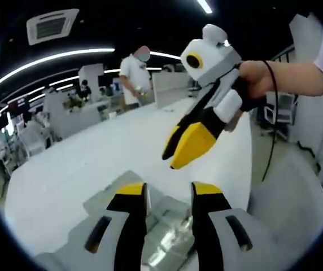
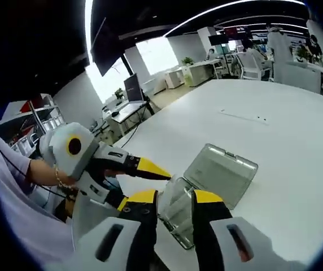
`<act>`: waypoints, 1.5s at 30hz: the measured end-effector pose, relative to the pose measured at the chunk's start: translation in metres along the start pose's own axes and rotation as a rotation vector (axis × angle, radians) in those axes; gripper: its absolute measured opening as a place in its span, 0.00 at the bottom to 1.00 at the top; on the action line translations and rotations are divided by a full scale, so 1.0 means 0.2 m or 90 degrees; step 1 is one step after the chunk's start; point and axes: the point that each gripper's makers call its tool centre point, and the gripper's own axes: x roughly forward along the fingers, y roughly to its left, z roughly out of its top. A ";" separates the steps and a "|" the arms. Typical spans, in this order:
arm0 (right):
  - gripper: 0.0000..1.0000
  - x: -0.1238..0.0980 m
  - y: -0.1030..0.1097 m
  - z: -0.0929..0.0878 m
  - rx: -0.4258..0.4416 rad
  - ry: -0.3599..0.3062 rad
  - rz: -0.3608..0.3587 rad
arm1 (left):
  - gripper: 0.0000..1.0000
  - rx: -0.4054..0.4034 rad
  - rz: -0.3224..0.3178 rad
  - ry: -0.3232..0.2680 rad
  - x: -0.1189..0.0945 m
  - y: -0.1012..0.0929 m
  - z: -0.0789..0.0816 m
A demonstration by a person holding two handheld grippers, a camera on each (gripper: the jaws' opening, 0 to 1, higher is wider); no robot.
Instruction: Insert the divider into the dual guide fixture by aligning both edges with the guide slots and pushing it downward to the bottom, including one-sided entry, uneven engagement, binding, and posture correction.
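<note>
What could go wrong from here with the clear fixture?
The clear fixture is hard to see against the white table, so its edges could be misjudged. The right tool hangs in the air near it; coming down tilted, it may knock the fixture or hit the left tool.

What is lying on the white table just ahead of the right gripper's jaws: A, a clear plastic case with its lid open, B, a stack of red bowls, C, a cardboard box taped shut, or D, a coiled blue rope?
A: in the right gripper view a clear plastic case lies on the white table with its lid folded back, just beyond the right gripper.
</note>
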 end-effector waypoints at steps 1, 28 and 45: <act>0.15 0.00 0.00 -0.01 0.005 0.005 -0.002 | 0.28 0.003 -0.002 -0.001 0.00 -0.01 0.00; 0.00 0.02 0.05 -0.05 0.068 0.027 0.023 | 0.21 -0.035 -0.023 0.002 -0.03 0.01 -0.03; 0.00 0.04 0.14 -0.04 -0.078 0.043 0.078 | 0.41 -0.091 -0.094 0.048 -0.11 0.00 -0.11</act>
